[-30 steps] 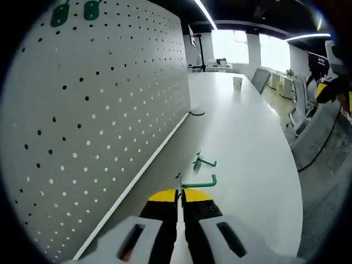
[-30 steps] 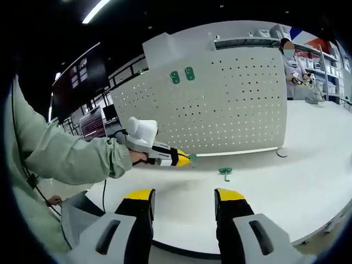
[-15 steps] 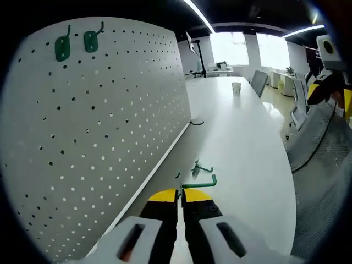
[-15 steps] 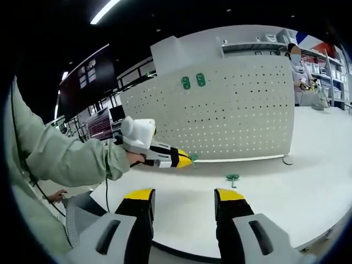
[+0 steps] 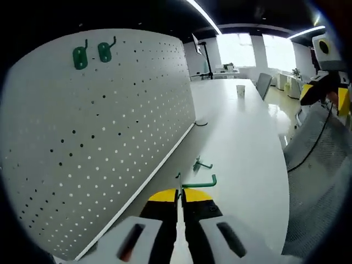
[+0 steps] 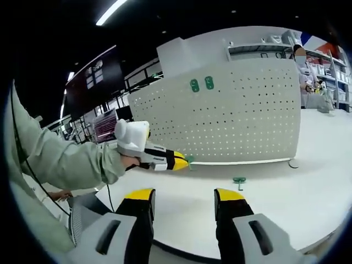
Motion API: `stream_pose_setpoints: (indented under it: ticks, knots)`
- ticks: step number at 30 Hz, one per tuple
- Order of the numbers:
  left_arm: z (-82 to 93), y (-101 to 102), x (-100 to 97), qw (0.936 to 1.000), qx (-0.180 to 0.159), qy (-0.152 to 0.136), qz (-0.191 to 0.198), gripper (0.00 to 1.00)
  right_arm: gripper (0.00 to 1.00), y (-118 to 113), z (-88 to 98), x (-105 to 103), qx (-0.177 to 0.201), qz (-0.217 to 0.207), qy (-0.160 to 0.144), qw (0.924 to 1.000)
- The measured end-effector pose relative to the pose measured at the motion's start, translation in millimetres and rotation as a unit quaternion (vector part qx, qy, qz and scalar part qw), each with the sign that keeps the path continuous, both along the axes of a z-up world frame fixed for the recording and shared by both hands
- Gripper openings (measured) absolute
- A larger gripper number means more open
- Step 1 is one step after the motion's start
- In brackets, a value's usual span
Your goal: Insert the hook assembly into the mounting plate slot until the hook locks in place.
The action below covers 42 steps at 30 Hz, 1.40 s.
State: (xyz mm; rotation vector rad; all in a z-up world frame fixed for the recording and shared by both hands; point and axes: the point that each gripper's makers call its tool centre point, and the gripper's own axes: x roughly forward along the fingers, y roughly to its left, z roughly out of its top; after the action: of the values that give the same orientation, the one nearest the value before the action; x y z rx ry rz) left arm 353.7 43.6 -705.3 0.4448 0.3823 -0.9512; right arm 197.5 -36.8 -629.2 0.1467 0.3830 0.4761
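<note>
My left gripper is shut on a green hook, whose arm sticks out to the right just above the yellow tips. Ahead to the left stands the white pegboard, carrying two green hooks near its top. A second loose green hook lies on the white table. From the right gripper view, the left gripper hovers above the table in front of the pegboard, the loose hook lies to its right, and my right gripper stands open, holding nothing.
A black curved piece lies at the pegboard's foot farther along. A paper cup stands far down the table. A grey mesh chair is at the right. A person's green sleeve fills the left of the right gripper view.
Both views have shifted as the hands moved. The left gripper, with the hook still in it, has pulled slightly back from the pegboard, so the two mounted hooks sit lower and more central.
</note>
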Motion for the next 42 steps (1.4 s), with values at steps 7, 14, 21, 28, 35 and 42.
stream_pose_setpoints:
  ticks: [7, 14, 21, 28, 35, 42]
  knots:
    - [6.9, 12, -15.0, 0.9997, -0.015, 0.001, 0.019, 0.02, 0.41, 11, 4.6, 2, 0.001, 0.017, -0.006, 0.9998]
    - [19.8, 19, -26.5, 0.9992, -0.029, -0.006, 0.026, 0.02, 0.41, 17, 11.5, 5, 0.011, 0.027, -0.010, 0.9995]
    - [26.7, 29, -31.2, 0.9981, -0.046, -0.010, 0.041, 0.02, 0.41, 22, 14.4, 10, 0.014, 0.037, -0.015, 0.9991]
    - [40.8, 40, -34.2, 0.9930, -0.087, -0.011, 0.079, 0.02, 0.39, 31, 18.9, 16, 0.012, 0.055, -0.022, 0.9982]
    - [52.8, 45, -37.0, 0.9884, -0.116, -0.018, 0.096, 0.02, 0.38, 38, 24.1, 23, 0.012, 0.067, -0.029, 0.9972]
    - [63.0, 52, -44.0, 0.9839, -0.139, -0.023, 0.110, 0.02, 0.36, 42, 26.0, 22, 0.013, 0.079, -0.030, 0.9964]
